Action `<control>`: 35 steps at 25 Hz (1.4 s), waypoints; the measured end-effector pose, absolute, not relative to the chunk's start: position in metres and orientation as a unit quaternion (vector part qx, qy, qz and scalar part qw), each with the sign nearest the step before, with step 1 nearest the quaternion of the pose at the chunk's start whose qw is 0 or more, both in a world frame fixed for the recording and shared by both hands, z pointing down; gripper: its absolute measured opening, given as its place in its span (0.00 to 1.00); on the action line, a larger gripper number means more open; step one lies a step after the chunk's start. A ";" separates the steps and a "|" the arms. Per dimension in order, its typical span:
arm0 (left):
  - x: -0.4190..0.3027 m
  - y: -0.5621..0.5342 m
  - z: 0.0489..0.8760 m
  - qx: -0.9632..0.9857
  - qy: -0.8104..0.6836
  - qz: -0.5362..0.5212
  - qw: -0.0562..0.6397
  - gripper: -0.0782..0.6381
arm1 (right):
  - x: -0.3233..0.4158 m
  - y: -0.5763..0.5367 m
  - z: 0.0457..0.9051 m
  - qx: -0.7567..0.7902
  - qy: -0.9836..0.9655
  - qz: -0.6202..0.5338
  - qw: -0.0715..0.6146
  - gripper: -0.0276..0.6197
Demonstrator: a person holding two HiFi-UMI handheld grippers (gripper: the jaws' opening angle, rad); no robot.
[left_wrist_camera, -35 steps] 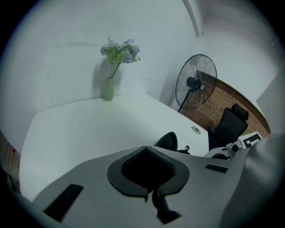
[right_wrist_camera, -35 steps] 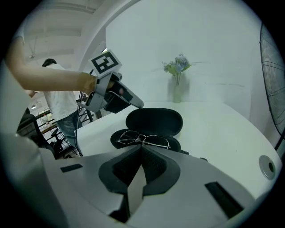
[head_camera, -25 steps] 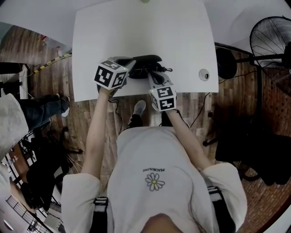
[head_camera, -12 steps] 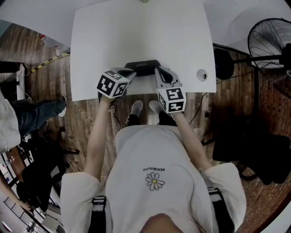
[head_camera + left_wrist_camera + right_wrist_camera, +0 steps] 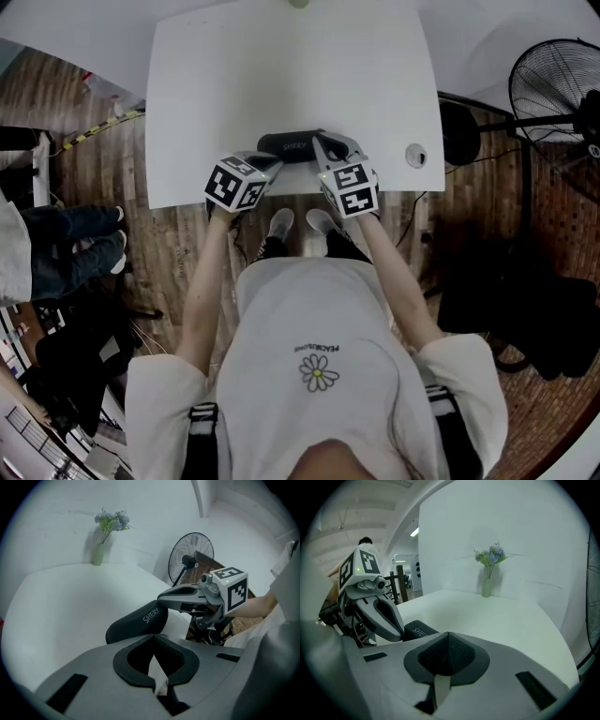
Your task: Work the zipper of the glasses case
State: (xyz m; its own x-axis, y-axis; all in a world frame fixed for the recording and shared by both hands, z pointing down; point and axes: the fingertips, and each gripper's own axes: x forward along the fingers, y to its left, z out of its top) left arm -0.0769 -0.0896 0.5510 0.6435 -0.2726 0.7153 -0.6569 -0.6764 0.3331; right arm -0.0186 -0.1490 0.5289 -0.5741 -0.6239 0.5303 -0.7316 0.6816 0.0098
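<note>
The black glasses case (image 5: 292, 146) lies across the white table (image 5: 281, 66), close to its front edge. White print shows on the case (image 5: 140, 620). My left gripper (image 5: 275, 158) points at the case's left end and its jaws look shut with nothing between them (image 5: 152, 638). My right gripper (image 5: 320, 142) reaches over the case's right end, shut, with nothing visible in it (image 5: 448, 635). In the right gripper view the case (image 5: 419, 631) is half hidden behind the left gripper (image 5: 377, 613). Whether either tip touches the case is unclear.
A green vase of flowers (image 5: 99, 550) stands at the table's far edge. A round grommet (image 5: 415, 155) sits in the table right of the case. A floor fan (image 5: 555, 86) stands to the right, and a seated person's legs (image 5: 66, 244) are at the left.
The case has come nearer the front edge and now lies straight across. The left gripper drew back and inward, and the right gripper moved up over the case's right end.
</note>
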 end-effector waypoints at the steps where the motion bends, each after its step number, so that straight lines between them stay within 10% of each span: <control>1: -0.076 -0.089 0.550 0.857 -0.273 0.322 0.296 0.13 | -0.018 -0.148 0.530 0.386 -0.880 0.107 0.254 0.05; 21: -0.033 -0.127 0.539 0.849 -0.350 0.352 0.180 0.13 | -0.011 -0.139 0.528 0.354 -0.895 0.102 0.251 0.05; 35: -0.034 -0.134 0.541 0.833 -0.355 0.377 0.195 0.13 | 0.017 -0.147 0.572 0.014 -0.879 -0.072 0.471 0.11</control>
State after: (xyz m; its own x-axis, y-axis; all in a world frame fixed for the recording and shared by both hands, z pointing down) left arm -0.0344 -0.1335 0.5414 0.4641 -0.4444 0.7662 -0.7379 -0.6725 0.0569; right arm 0.0166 -0.1473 0.5718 -0.5559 -0.0930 0.8261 0.0426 0.9892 0.1400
